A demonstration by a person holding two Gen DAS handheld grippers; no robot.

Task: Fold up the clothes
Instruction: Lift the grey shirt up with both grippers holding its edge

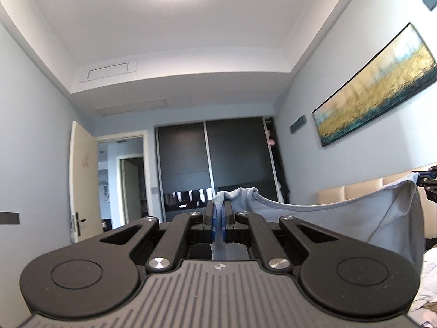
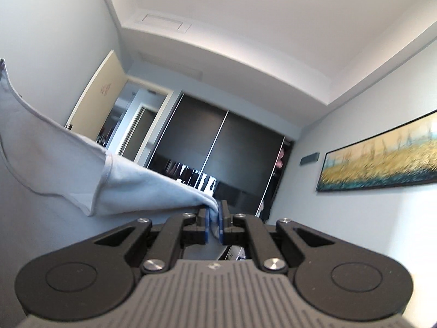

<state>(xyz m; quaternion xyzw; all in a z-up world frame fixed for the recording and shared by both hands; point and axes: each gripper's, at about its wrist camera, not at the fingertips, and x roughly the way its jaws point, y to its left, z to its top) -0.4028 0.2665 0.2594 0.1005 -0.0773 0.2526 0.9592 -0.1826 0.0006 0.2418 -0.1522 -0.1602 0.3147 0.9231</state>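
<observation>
Blue garment clamped in both hand-held grippers

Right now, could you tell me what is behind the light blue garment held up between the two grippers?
Behind the light blue garment, a beige padded headboard shows above its sagging top edge. Whatever lies lower behind the cloth is covered.

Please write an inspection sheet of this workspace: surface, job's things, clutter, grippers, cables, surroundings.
Surface: pale rumpled bedding, only an edge visible.
Job's things: light blue cloth garment, held up, stretched between both grippers.
Clutter: nothing seen.
Grippers: left hand-held gripper shut on garment; right hand-held gripper shut on garment.
Cables: nothing seen.
Surroundings: dark sliding wardrobe, long framed yellow-teal painting, open cream door, beige padded headboard.
</observation>
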